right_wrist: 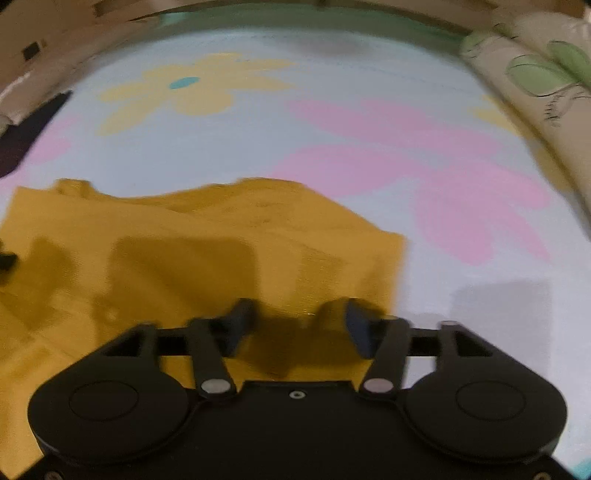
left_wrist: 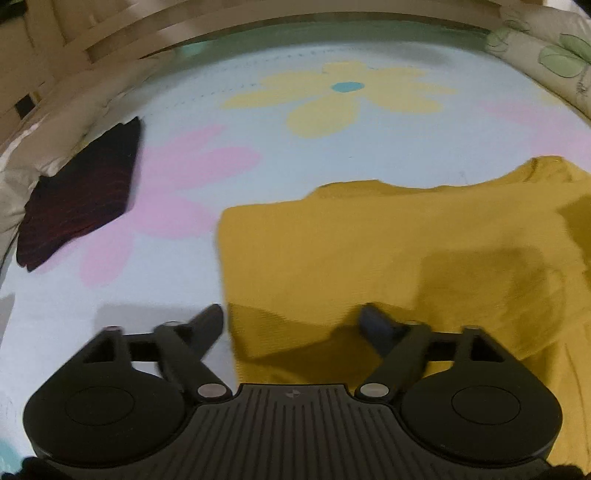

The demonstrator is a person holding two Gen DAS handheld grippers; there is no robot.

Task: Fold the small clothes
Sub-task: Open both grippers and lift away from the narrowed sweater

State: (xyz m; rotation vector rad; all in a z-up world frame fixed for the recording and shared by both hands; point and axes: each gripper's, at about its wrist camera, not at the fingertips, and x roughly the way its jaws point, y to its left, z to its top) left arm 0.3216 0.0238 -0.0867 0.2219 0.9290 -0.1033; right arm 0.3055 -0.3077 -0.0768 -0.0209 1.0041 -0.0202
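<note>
A mustard-yellow garment (left_wrist: 388, 251) lies spread on a light blue sheet with flower prints (left_wrist: 229, 122). My left gripper (left_wrist: 291, 325) is open above the garment's near left corner, its left finger over the sheet and its right finger over the cloth. In the right wrist view the same garment (right_wrist: 192, 251) fills the lower left. My right gripper (right_wrist: 295, 325) is open above the garment's near right corner, holding nothing. A dark, red-striped folded cloth (left_wrist: 81, 199) lies at the far left.
A pale pillow or bolster with green leaf print (right_wrist: 535, 85) runs along the right edge of the bed. A wooden frame (left_wrist: 110, 33) borders the far side. The dark cloth's tip also shows in the right wrist view (right_wrist: 29, 129).
</note>
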